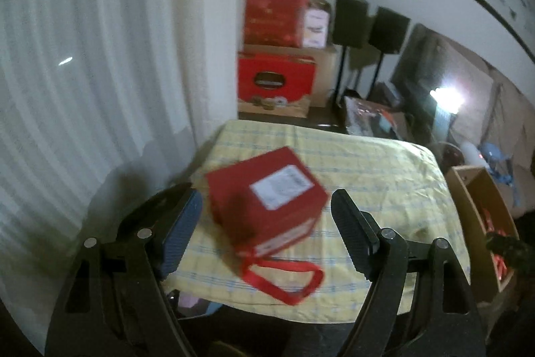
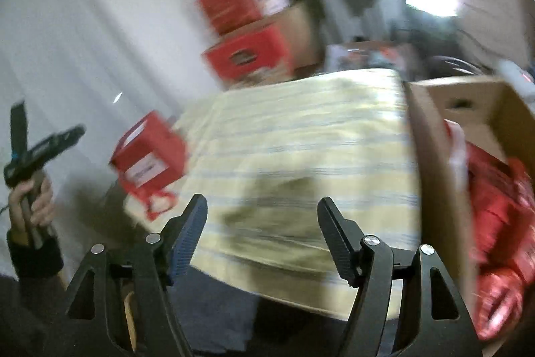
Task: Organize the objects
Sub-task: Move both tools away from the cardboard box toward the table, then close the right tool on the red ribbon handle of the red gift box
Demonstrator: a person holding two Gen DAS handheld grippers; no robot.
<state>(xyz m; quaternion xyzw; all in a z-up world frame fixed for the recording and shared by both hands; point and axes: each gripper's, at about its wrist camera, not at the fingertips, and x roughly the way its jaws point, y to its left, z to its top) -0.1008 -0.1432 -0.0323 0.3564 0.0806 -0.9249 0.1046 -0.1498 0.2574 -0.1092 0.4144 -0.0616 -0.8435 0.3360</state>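
Note:
A red gift box (image 1: 267, 199) with a white label and a red ribbon handle lies tilted on the yellow checked tablecloth (image 1: 374, 169), near the table's left front corner. My left gripper (image 1: 267, 194) hovers over it, open, with one finger on each side of the box and neither pad touching it. In the blurred right wrist view the same box (image 2: 150, 153) sits at the table's left edge. My right gripper (image 2: 262, 199) is open and empty above the cloth (image 2: 301, 139). A hand (image 2: 31, 199) holds the left gripper (image 2: 46, 129) left of the box.
An open cardboard carton (image 1: 474, 209) (image 2: 438, 173) with red packages (image 2: 495, 206) stands against the table's right side. Behind the table, red cartons (image 1: 274, 19) are stacked beside black speakers on stands (image 1: 351, 19). A white curtain (image 1: 83, 89) hangs on the left.

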